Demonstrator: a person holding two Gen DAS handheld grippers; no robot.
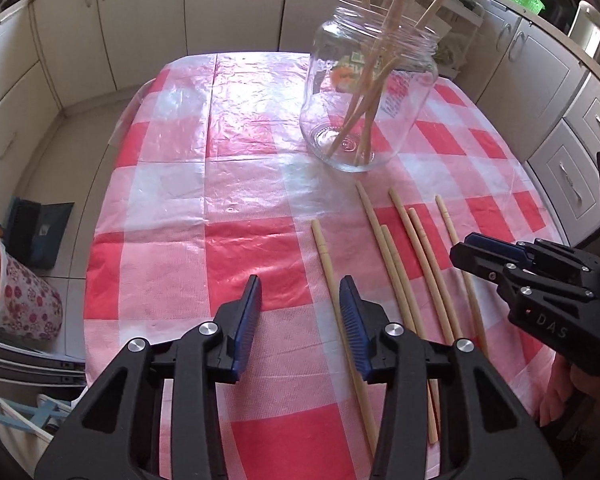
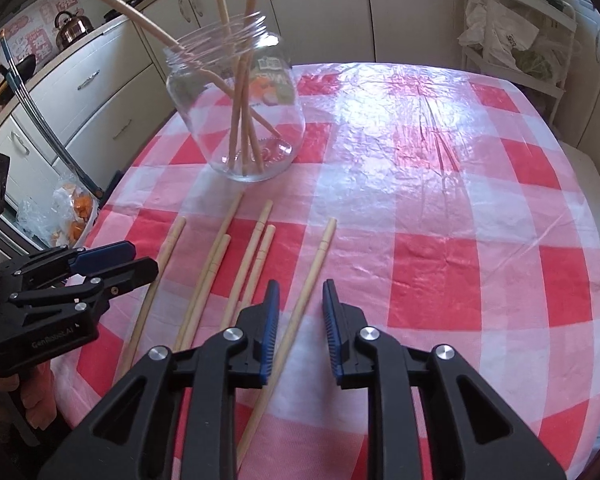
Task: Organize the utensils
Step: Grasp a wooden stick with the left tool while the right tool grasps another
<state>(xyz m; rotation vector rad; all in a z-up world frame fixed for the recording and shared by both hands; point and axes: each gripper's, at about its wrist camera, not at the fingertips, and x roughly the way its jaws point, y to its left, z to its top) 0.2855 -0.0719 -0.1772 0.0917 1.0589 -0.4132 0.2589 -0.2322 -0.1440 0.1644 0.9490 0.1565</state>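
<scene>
Chopsticks on the table: six pale wooden chopsticks [image 2: 236,280] lie loose on the red-and-white checked tablecloth [image 2: 460,216], roughly side by side, their far ends pointing toward the jar.
Chopsticks already sorted: several more stand leaning inside the glass jar [image 2: 244,120], tops sticking out above its rim.
Jar: upright on the table, just beyond the loose sticks, apart from them.
Nearest stick: one chopstick [image 2: 300,300] lies a little apart from the rest, on the right-hand edge of the row in the right wrist view; it runs under the right gripper [image 2: 300,312], close to its left finger.
Right gripper: jaws spread and holding nothing, low over that stick.
Left gripper: [image 1: 300,308] jaws also spread and empty; the same separate chopstick [image 1: 332,280] passes just beside its right finger in the left wrist view.
Handling: the sticks look light, thin and rigid, smooth and round enough to roll or slip on the glossy plastic cloth.
Where to grip: probably across the shaft near the middle or toward the thicker end, jaws square to the stick so it does not pivot.
Fragility: the jar is glass and looks light; a stick knocked against its rim could tip it.
Progress: judged partly done, with six sticks left to place.
</scene>
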